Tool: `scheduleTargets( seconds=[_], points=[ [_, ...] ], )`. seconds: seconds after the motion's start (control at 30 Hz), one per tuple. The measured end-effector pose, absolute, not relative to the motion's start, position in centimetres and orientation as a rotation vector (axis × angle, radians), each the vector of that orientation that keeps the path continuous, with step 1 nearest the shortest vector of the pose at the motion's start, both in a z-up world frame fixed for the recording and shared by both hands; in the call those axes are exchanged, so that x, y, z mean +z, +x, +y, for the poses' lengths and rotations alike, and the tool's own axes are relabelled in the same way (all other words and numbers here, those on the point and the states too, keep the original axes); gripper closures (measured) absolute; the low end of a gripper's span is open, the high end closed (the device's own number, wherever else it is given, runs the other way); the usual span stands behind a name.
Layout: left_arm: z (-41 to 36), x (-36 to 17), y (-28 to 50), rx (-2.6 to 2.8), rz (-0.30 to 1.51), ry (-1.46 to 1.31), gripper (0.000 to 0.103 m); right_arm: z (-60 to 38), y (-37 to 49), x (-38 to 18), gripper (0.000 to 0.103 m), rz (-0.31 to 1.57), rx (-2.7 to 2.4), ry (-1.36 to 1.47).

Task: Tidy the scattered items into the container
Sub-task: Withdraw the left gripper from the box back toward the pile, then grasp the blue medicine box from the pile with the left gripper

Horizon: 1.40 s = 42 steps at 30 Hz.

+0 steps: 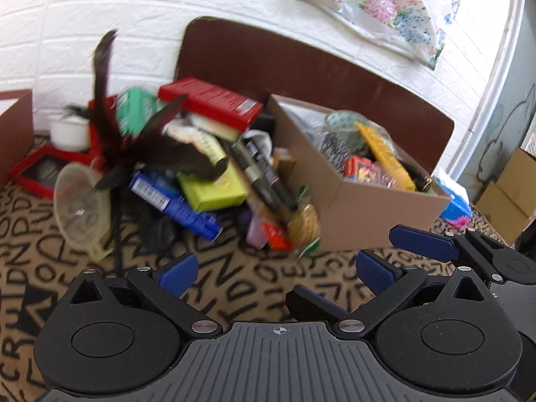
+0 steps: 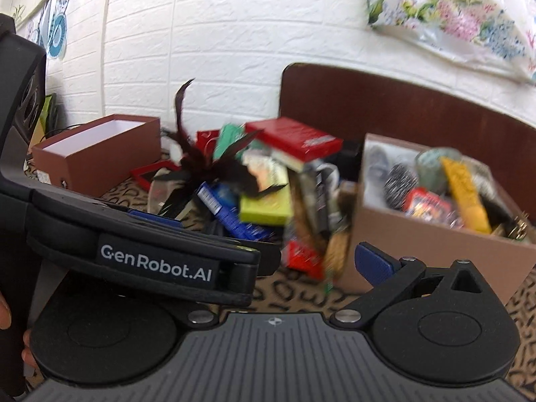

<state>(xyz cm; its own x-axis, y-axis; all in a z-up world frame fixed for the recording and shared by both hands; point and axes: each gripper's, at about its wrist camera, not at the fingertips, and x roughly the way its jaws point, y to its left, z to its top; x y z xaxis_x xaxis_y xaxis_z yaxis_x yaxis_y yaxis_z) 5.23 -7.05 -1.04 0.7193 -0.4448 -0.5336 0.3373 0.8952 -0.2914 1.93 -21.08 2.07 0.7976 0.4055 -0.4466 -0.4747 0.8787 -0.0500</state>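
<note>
An open brown cardboard box [image 1: 368, 207] [image 2: 418, 234] sits on the right and holds a yellow tube [image 1: 385, 154], a steel scourer [image 1: 335, 147], a red packet and a tape roll. To its left lies a pile: a red box [image 1: 211, 100] [image 2: 294, 137], a lime box [image 1: 214, 187], a blue box [image 1: 174, 201], a dark feather toy [image 1: 134, 147] [image 2: 207, 164] and a clear plastic funnel [image 1: 80, 201]. My left gripper [image 1: 278, 274] is open and empty, short of the pile. My right gripper [image 2: 278, 268] is open and empty; its left finger is hidden behind the left gripper's body.
A second brown box [image 2: 97, 154] stands at far left, with a white cup [image 1: 68, 132] and a red frame [image 1: 37, 171] near it. A brown board [image 1: 301, 63] leans on the white wall. A blue packet [image 1: 455, 204] lies right of the box. The letter-patterned cloth [image 1: 234, 281] covers the surface.
</note>
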Motion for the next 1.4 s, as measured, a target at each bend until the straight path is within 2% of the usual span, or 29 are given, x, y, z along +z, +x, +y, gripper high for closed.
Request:
scheduleTargets(
  seconds=[0.43, 0.53, 0.73, 1.0, 1.3, 1.4],
  points=[
    [-2.6, -3.0, 6.3, -0.352, 0.645, -0.211, 0.0, -19.2, 2.8, -0.7, 0.0, 0.505, 0.433, -0.108],
    [-1.8, -3.2, 7.3, -0.345, 0.655, -0.236, 0.003, -18.5, 3.4, -1.1, 0.001, 0.515, 0.446, -0.111],
    [-2.2, -3.4, 9.2, -0.372, 0.66, -0.224, 0.01, -16.7, 5.2, -2.1, 0.009, 0.542, 0.473, -0.14],
    [-2.4, -4.2, 13.3, -0.331, 0.672, -0.221, 0.022, -14.8, 8.0, -3.3, 0.03, 0.561, 0.503, -0.194],
    [-1.3, -4.8, 17.2, -0.271, 0.683, -0.286, 0.032, -13.9, 11.7, -3.9, 0.04, 0.569, 0.513, -0.207],
    [-1.1, -4.7, 18.1, -0.258, 0.667, -0.283, 0.032, -13.4, 12.8, -4.3, 0.041, 0.565, 0.514, -0.232]
  ],
)
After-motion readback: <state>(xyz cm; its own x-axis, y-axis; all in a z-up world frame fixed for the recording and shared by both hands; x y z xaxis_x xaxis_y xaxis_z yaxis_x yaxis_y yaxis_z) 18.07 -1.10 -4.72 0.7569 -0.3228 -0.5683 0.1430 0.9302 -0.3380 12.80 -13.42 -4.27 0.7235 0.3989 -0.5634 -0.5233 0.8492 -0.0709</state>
